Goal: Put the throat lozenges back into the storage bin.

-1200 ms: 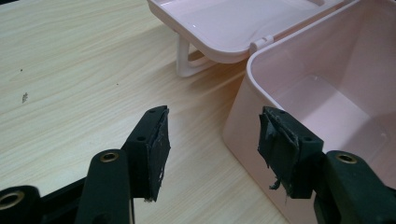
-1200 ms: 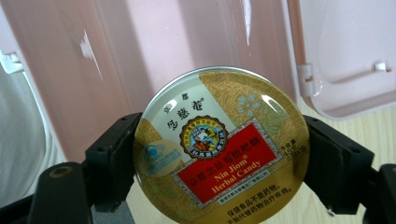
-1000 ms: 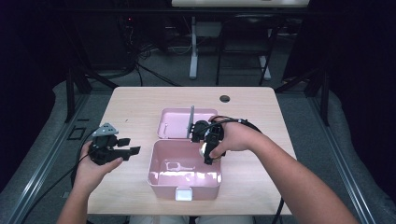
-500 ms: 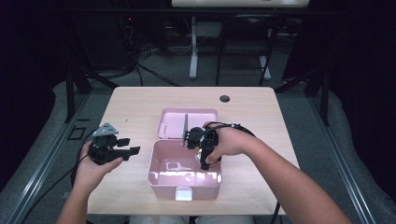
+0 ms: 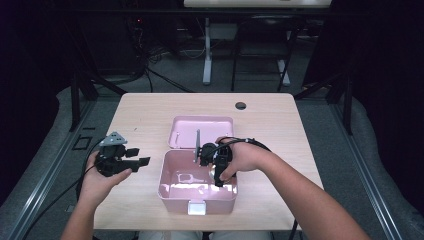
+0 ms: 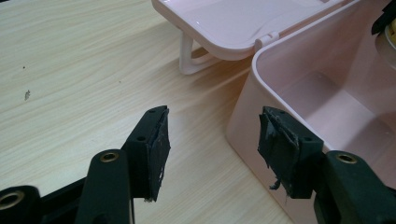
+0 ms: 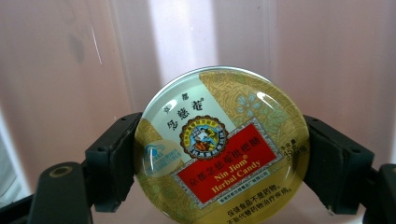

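Note:
A round candy tin [image 7: 222, 144] with a gold, green and red label sits between the jaws of my right gripper [image 7: 219, 161], which is shut on its rim. That gripper [image 5: 218, 170] hangs over the open pink box [image 5: 170, 192], pointing down into it. The box's lid [image 5: 201, 131] lies flat behind it on the table. My left gripper [image 5: 140, 157] floats just left of the box, open and empty. In the left gripper view its jaws [image 6: 212, 140] frame the box's near corner [image 6: 261, 74], and a pale yellow edge [image 6: 387, 42] shows at the far right.
The wooden table [image 5: 140, 120] has a small dark round hole [image 5: 240, 105] near its far edge. A white latch [image 5: 196, 207] sits at the box's front. Dark floor, cables and stand legs lie beyond the table.
My right gripper has moved with the tin from over the lid toward me and down over the box's inside. The left gripper has stayed put.

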### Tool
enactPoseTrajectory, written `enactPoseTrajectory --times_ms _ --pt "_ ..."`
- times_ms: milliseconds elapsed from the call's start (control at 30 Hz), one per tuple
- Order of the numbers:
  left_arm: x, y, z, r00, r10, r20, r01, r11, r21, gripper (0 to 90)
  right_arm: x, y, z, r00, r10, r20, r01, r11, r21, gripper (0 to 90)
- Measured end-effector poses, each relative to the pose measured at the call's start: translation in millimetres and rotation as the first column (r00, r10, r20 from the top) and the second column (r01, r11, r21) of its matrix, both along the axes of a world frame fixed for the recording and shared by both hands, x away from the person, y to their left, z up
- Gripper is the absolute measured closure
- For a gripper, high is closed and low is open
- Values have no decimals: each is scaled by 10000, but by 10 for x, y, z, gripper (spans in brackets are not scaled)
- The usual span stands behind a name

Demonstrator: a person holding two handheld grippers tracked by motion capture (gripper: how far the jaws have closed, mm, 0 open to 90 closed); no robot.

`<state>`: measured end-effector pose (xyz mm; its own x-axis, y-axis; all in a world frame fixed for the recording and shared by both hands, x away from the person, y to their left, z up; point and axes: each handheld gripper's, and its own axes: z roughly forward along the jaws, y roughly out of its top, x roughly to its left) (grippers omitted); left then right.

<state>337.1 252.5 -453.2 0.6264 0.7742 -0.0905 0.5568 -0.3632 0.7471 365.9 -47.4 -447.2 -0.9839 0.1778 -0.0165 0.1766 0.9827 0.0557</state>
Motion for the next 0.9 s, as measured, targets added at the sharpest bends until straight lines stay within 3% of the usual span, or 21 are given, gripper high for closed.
enactPoseTrajectory --times_ms 200,900 --pt "2 25 12 10000 46 30 -46 10000 -15 429 -2 -3 -109 9999 99 -117 -101 9997 -219 201" --pt "2 66 20 9998 192 92 -191 9997 -127 429 0 22 -320 9996 177 -241 -185 9993 -335 201"
